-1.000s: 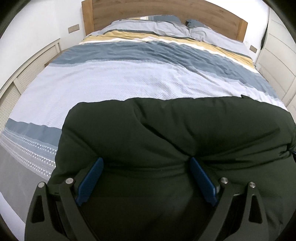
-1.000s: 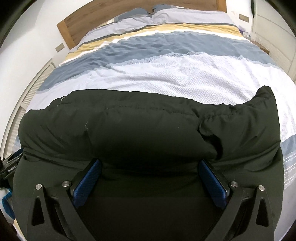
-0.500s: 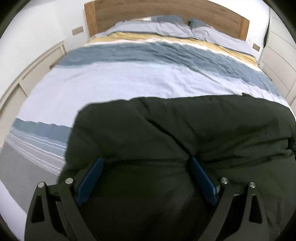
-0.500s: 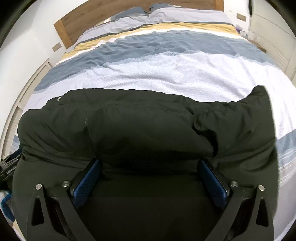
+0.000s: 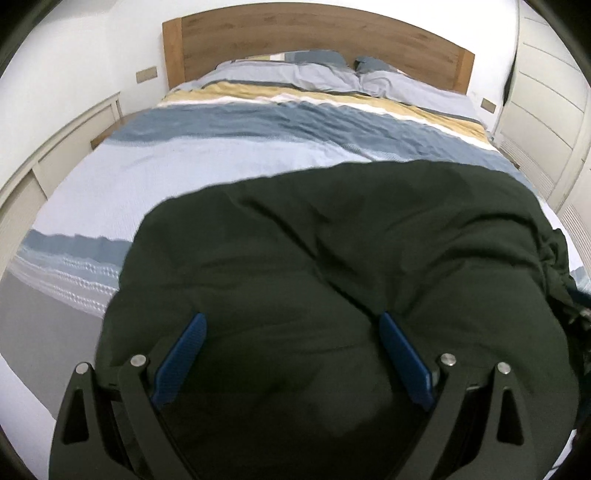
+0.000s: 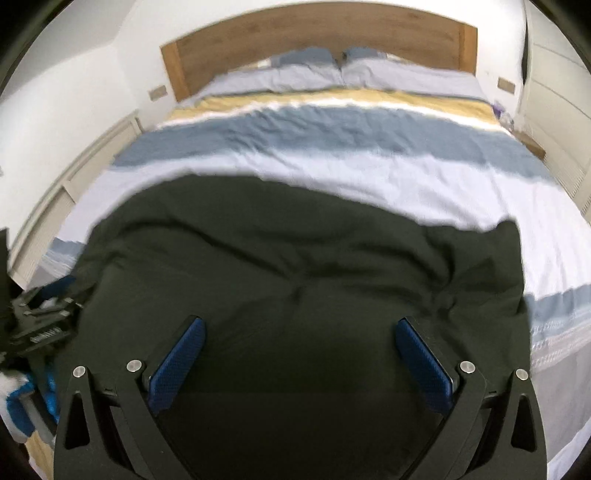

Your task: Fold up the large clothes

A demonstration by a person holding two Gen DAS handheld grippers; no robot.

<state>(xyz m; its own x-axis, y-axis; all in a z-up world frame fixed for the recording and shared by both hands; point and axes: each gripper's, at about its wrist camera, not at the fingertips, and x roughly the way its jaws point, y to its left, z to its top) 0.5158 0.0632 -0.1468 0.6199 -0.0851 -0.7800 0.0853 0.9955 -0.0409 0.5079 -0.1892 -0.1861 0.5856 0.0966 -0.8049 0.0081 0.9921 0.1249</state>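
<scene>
A large dark green padded garment [image 5: 332,266] lies folded in a thick bundle at the foot of the bed; it also fills the lower right wrist view [image 6: 295,266]. My left gripper [image 5: 291,325] is open, its blue pads [image 5: 181,354] spread wide over the near edge of the garment. My right gripper [image 6: 299,328] is open too, its blue pads [image 6: 424,358] wide apart over the same near edge. Neither holds the cloth. The left gripper shows at the left edge of the right wrist view [image 6: 40,328].
The bed [image 5: 236,155] has a striped blue, white and yellow duvet, pillows and a wooden headboard [image 5: 317,33]. White cabinets [image 5: 546,110] stand on the right, a low white panel wall [image 5: 48,158] on the left.
Both grippers have pulled back and tilted up, so more of the headboard shows. The garment stays on the bed and looks further from the cameras. Both jaws remain open.
</scene>
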